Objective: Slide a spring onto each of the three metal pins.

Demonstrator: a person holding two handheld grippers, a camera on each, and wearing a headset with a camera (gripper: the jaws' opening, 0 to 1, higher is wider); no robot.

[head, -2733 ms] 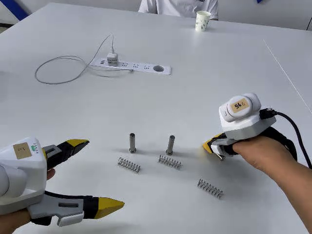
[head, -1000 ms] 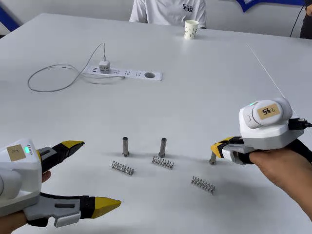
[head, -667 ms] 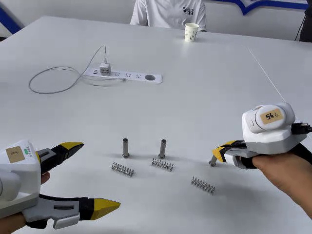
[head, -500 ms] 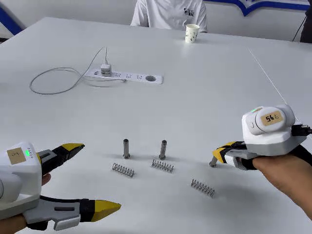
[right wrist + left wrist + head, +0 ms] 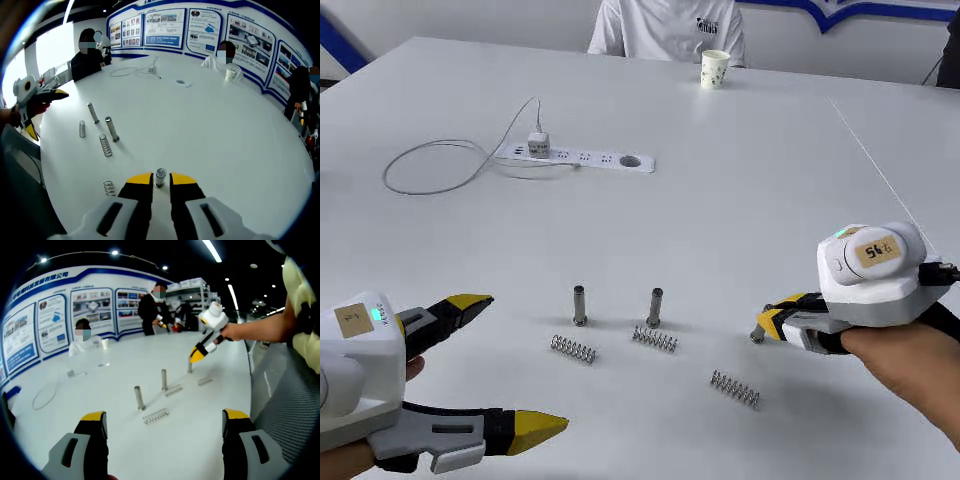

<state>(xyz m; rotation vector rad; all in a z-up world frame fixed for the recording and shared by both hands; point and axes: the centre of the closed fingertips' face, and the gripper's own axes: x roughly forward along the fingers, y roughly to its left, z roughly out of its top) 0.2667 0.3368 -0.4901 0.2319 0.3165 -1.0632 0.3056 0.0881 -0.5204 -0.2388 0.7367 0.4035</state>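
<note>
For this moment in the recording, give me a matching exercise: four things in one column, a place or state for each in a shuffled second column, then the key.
Column one
1. left gripper
2. third pin
3. paper cup
4. springs

Column two
A. lying flat on the table, none on a pin yet
B. standing at the far side, near a seated person
C. between the jaw tips of the right gripper
D. jaws wide apart, holding nothing

Pairs: 1-D, 2-C, 3-B, 4-A
</note>
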